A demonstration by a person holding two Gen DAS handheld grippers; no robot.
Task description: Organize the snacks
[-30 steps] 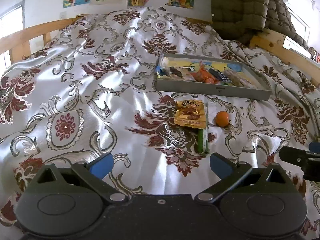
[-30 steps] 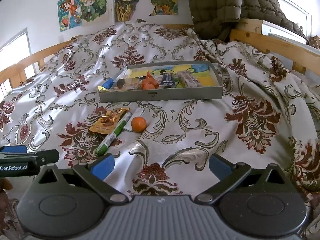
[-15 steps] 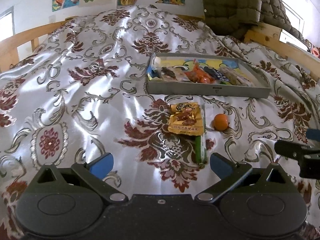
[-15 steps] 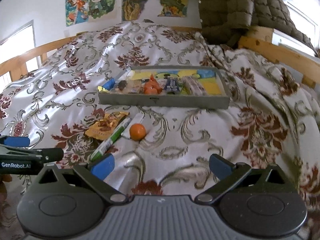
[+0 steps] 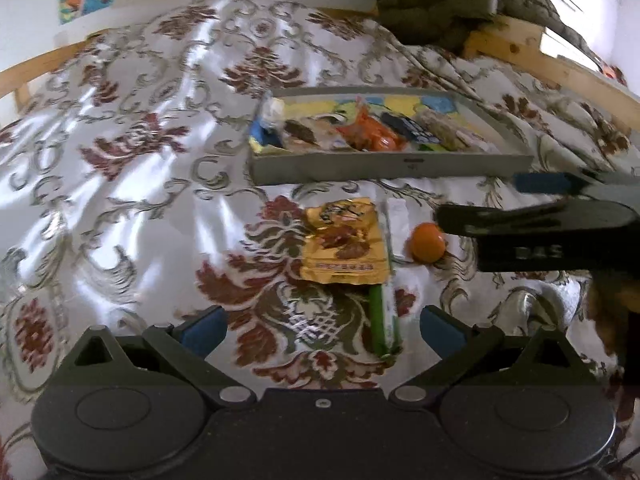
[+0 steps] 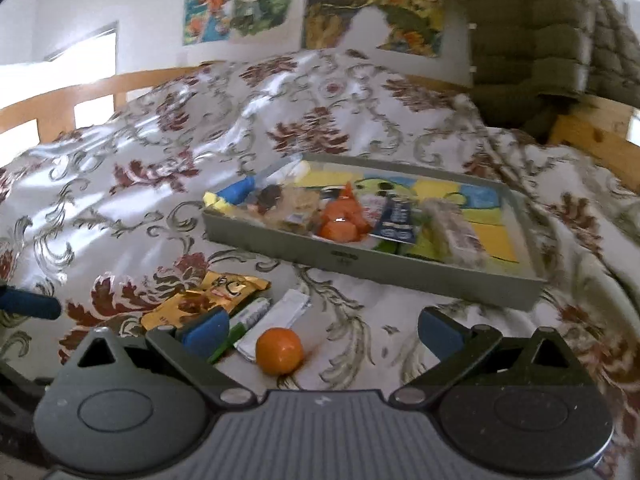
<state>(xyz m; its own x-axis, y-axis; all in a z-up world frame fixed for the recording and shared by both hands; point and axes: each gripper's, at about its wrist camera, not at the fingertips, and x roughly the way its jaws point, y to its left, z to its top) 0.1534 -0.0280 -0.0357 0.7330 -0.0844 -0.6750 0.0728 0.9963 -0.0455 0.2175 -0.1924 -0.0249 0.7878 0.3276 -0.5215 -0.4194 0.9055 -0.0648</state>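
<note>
While both grippers hang over the patterned bedspread (image 5: pixel 132 184) with nothing between their fingers, three snacks lie loose in front of the grey tray (image 6: pixel 400 268). Farthest left, the left gripper (image 5: pixel 322 326) is spread wide, its blue pads apart above the cloth. Just ahead of it lies the gold snack packet (image 5: pixel 344 240), flat, probably light and crinkly; its foil looks slick, so I would pinch a sealed edge, not the middle. Under its right side runs the green-and-white stick pack (image 5: pixel 384 320), long and thin, likely soft enough to bend, best taken across its width near the middle. Right of that sits the small orange ball (image 6: pixel 279 350), apart from the wrapper beside it; round and smooth, it may roll on the satin, so the fingers should close on its widest part. The right gripper (image 6: pixel 320 326) is likewise wide open, low over the ball, which lies between its pads and nearer the left one. Beyond, the tray already holds several wrapped snacks, with bare floor at its right end.
</note>
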